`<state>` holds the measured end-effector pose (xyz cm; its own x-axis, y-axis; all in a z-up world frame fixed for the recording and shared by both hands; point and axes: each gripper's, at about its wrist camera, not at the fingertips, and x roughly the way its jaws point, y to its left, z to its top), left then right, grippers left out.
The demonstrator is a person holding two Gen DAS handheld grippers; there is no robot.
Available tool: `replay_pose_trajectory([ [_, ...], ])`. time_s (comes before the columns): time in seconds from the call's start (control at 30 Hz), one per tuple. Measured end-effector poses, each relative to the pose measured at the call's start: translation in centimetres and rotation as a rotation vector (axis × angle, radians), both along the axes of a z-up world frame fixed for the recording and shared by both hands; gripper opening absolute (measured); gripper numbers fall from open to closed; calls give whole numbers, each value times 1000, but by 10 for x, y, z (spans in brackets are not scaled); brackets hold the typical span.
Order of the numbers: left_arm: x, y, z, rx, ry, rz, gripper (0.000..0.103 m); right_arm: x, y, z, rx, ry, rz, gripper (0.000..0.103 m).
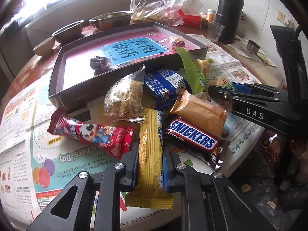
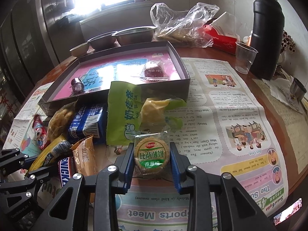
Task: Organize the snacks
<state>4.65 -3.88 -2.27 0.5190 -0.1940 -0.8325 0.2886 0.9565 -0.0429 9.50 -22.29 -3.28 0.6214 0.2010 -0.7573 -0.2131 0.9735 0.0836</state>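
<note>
Left wrist view: the left gripper (image 1: 151, 165) pinches a yellow snack bar (image 1: 151, 150) (pads pressed on both sides) in the snack pile at the box's (image 1: 77, 94) near edge.

Right wrist view: the right gripper (image 2: 152, 163) clamps a round biscuit packet (image 2: 151, 155) lying on the newspaper (image 2: 221, 115).
</note>
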Motion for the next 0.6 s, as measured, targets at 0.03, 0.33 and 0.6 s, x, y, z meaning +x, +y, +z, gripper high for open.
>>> replay_pose_trajectory([
  [0.03,0,2,1,-11,5,-1,20,0,-1,0,4,1,-2,34],
  [0.33,-7,9,14,-48,-10,-5,20,-2,-5,4,32,-6,-3,34],
  [0.6,-11,11,26,-85,-24,-9,20,-5,-8,11,49,-28,-12,34],
])
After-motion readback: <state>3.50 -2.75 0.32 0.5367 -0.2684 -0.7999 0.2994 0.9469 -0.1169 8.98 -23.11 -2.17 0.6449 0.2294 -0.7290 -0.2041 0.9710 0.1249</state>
